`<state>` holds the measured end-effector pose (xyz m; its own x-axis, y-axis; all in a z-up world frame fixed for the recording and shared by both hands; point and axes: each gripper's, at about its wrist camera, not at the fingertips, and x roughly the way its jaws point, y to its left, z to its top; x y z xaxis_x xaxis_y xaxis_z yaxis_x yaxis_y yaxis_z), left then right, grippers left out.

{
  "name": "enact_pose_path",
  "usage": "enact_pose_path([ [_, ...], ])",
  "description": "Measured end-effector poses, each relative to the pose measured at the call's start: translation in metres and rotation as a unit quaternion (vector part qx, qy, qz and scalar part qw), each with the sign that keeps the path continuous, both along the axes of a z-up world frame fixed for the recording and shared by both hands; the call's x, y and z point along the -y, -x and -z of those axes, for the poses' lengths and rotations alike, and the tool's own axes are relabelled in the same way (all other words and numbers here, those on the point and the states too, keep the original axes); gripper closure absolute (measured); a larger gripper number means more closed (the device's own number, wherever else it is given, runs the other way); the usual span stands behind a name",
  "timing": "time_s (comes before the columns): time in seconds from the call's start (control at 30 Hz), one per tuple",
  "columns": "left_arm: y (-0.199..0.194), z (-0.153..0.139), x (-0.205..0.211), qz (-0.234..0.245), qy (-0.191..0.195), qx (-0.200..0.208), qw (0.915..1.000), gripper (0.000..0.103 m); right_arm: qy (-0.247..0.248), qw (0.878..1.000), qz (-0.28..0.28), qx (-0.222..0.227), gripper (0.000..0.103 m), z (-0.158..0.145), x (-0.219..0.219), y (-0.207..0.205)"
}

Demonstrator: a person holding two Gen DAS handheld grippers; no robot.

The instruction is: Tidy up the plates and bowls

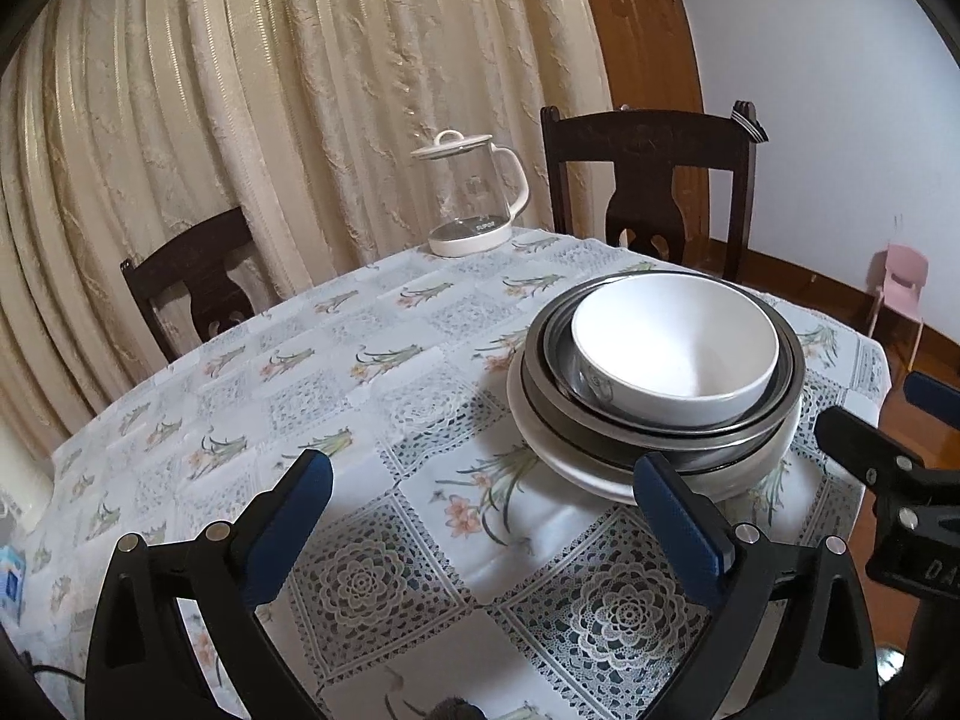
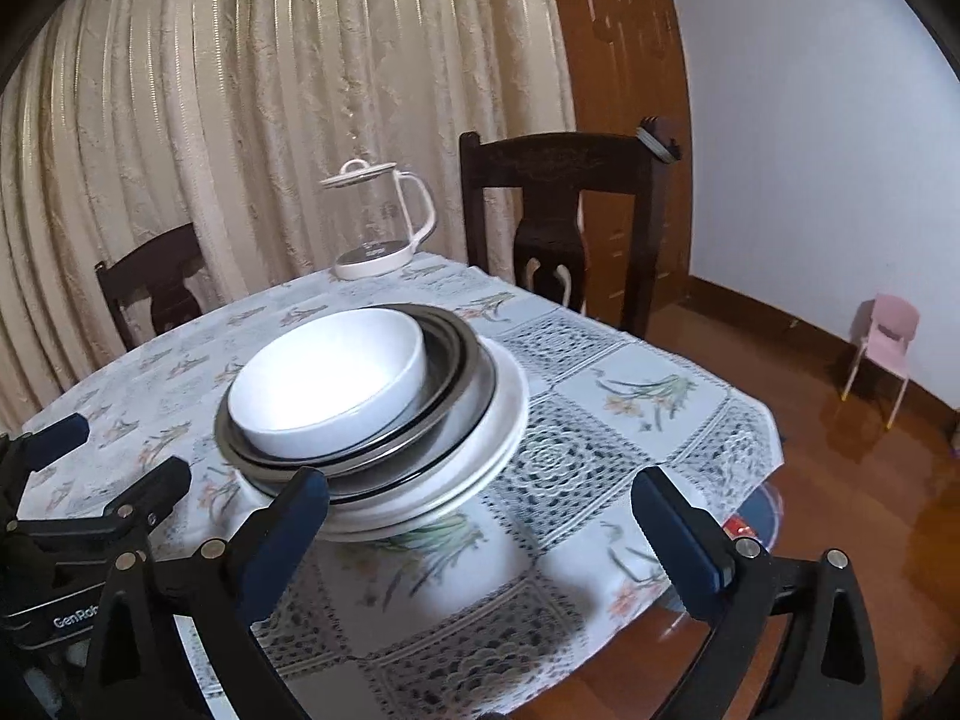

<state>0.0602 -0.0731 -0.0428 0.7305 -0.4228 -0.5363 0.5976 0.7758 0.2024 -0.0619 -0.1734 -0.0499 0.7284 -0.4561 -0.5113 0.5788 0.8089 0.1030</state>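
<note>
A round table [image 1: 150, 420] covered with a floral and lace-patterned cloth carries a single stack of dishes. The stack sits toward the table's near right edge in the left wrist view. At the bottom lies a wide white plate [image 1: 576, 468], its rim showing past everything above it. On it rest dark-rimmed metal plates [image 1: 648, 444], nested one inside another, and inside the topmost of these stands a white bowl [image 1: 672, 348], upright and empty.

The left gripper [image 1: 483, 480] hangs over the near edge of the table with its blue-padded fingers [image 1: 300, 516] spread wide, holding nothing; the right-hand finger overlaps the near rim of the white plate in the picture, though contact cannot be told. The right gripper [image 2: 480, 504] is likewise wide open and empty, its left finger lying in front of the near rim of the stack and its right finger out over the table's right edge. Each gripper shows at the border of the other's view, so the two flank the stack from the near side.

At the far edge of the table stands a glass kettle [image 1: 474, 198] with a white lid, handle and base, well apart from the dishes. Two dark wooden chairs [image 1: 648, 180] stand at the far side, before a cream curtain [image 1: 240, 120]. A small pink chair [image 2: 882, 348] stands on the wooden floor by the wall.
</note>
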Motion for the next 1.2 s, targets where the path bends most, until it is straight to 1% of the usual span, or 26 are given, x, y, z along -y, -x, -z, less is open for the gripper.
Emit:
enact_pose_path([
  [0.1, 0.000, 0.003, 0.003, 0.002, -0.006, -0.005, 1.0000, 0.002, 0.005, 1.000, 0.002, 0.004, 0.000, 0.000, 0.002, 0.002],
  [0.2, -0.002, 0.008, 0.006, 0.003, -0.010, -0.020, 0.9997, 0.002, 0.000, 1.000, 0.000, 0.005, 0.000, 0.001, 0.004, 0.002],
  [0.27, -0.002, 0.010, 0.007, 0.002, -0.012, -0.024, 0.9996, 0.002, -0.001, 1.000, -0.003, 0.004, 0.000, 0.003, 0.005, 0.002],
  [0.6, -0.002, 0.018, 0.012, -0.003, -0.025, -0.020, 0.9995, 0.002, 0.002, 0.999, -0.040, 0.004, 0.000, 0.004, -0.004, -0.001],
  [0.77, -0.002, 0.019, 0.013, -0.005, -0.027, -0.018, 0.9995, 0.002, -0.004, 0.999, -0.053, 0.005, 0.000, 0.004, -0.006, -0.003],
  [0.97, -0.003, 0.021, 0.012, -0.005, -0.030, -0.014, 0.9994, 0.002, -0.007, 0.999, -0.050, -0.002, 0.000, 0.007, -0.003, -0.006],
  [1.2, -0.001, 0.026, 0.016, -0.001, -0.045, -0.012, 0.9989, 0.002, -0.003, 0.999, -0.050, -0.007, 0.000, 0.009, -0.004, -0.006],
])
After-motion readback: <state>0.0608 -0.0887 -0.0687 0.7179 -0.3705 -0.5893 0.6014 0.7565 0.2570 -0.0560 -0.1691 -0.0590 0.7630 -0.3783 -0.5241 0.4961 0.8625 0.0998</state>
